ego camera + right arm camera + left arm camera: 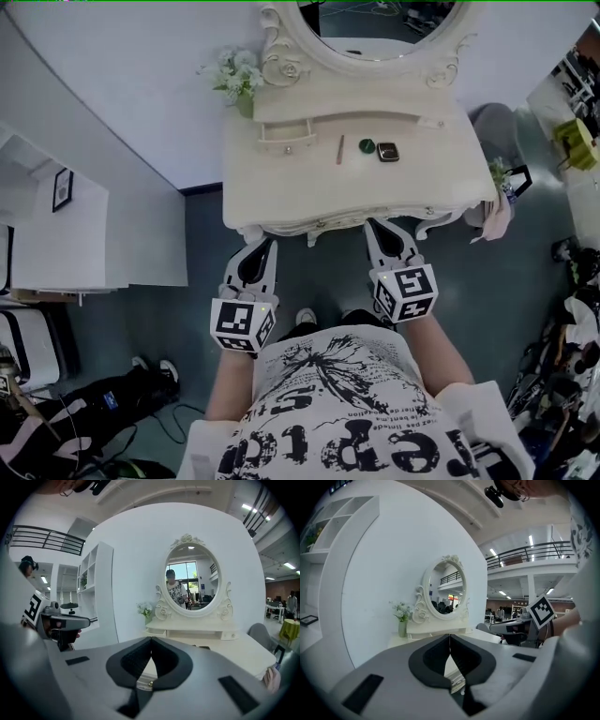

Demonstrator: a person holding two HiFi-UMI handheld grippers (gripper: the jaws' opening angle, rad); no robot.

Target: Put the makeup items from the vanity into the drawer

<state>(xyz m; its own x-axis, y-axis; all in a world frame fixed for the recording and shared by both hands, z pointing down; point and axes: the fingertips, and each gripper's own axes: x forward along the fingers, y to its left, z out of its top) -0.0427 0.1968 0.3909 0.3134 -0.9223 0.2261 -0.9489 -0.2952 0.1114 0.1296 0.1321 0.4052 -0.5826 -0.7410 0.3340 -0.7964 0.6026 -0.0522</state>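
Light: bright and even, from ceiling strips (530, 540) far overhead on my right.
Shadows: soft, faint.
Glare: vanity (281, 202) top nearly washed out.
Distortion: both gripper views bulge, with black corners.
Focus: nearest foreground soft; mirror (193, 578) sharp.

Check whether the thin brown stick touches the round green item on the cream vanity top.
Apart. The head view shows bare cream vanity top between the thin brown stick and the round green item.
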